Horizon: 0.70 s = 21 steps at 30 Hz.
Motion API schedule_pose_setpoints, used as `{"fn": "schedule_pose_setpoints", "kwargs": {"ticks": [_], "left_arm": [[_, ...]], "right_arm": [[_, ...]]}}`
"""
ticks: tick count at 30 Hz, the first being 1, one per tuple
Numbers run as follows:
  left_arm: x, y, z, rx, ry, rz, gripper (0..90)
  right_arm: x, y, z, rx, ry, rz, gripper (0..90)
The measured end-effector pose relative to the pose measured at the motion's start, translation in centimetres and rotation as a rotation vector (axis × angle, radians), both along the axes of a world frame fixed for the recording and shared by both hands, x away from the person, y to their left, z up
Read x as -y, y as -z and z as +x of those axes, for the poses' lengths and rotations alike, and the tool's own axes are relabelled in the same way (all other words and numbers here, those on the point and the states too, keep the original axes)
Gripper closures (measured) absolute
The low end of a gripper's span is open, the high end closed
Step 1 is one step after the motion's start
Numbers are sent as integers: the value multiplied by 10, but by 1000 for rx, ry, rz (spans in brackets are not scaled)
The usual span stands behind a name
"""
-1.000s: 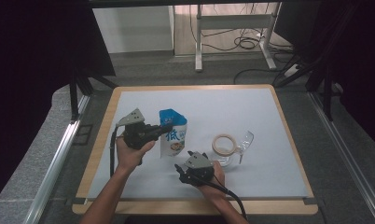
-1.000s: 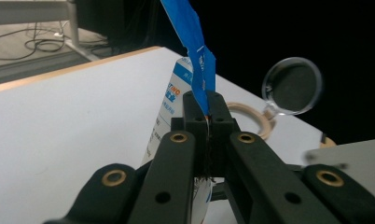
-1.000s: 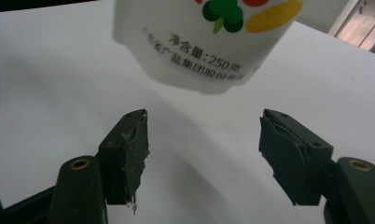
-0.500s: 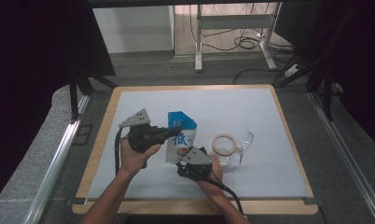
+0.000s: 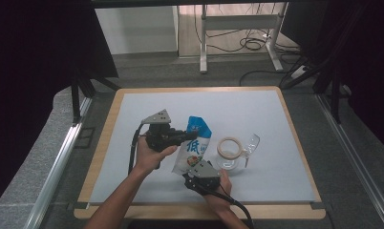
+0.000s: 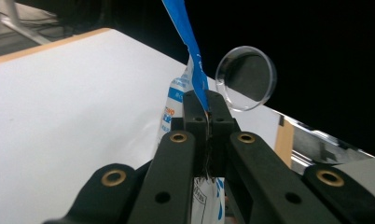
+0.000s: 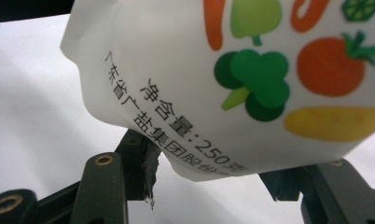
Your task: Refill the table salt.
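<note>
A white and blue pouch (image 5: 194, 149) printed with vegetables leans over the white mat, its blue top pointing up and right. My left gripper (image 5: 187, 136) is shut on that blue top strip (image 6: 191, 51), with the pads (image 6: 195, 107) pinching it. My right gripper (image 5: 192, 169) sits at the pouch's lower end. Its jaws have just been closing and still stand apart. The pouch's bottom (image 7: 232, 93) lies across them and hides their tips, and I see no pad pressing on it.
A roll of tape (image 5: 229, 147) and a clear round dish (image 5: 227, 163) with a clear lid (image 5: 251, 142) propped beside it lie just right of the pouch. The lid (image 6: 245, 77) also stands beyond the left jaws. The wooden table rim (image 5: 104, 143) frames the mat.
My left gripper has carried the pouch's top to the right, so the pouch has shifted right and now leans. My right gripper has stayed at the pouch's bottom.
</note>
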State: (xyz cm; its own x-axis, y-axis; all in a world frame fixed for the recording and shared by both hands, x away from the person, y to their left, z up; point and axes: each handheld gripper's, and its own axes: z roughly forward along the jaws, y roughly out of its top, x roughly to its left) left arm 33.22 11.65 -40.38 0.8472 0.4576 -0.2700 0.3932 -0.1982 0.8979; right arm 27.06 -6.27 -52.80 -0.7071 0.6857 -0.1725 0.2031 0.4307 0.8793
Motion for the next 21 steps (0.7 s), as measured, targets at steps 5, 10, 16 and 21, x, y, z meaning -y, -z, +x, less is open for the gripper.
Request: {"fn": "schedule_pose_setpoints", "kwargs": {"ticks": [5,10,16,21], "left_arm": [[8,-2,3,-4,32,24,900],[19,-1,6,0,57,55,900],[25,5,14,-20,69,63,900],[28,8,20,-44,77,62,900]], "right_arm": [[3,0,-4,6,25,2,453],[5,2,-4,-3,53,0,459],[8,6,-1,-27,70,3,467],[10,8,1,-41,81,5,476]]}}
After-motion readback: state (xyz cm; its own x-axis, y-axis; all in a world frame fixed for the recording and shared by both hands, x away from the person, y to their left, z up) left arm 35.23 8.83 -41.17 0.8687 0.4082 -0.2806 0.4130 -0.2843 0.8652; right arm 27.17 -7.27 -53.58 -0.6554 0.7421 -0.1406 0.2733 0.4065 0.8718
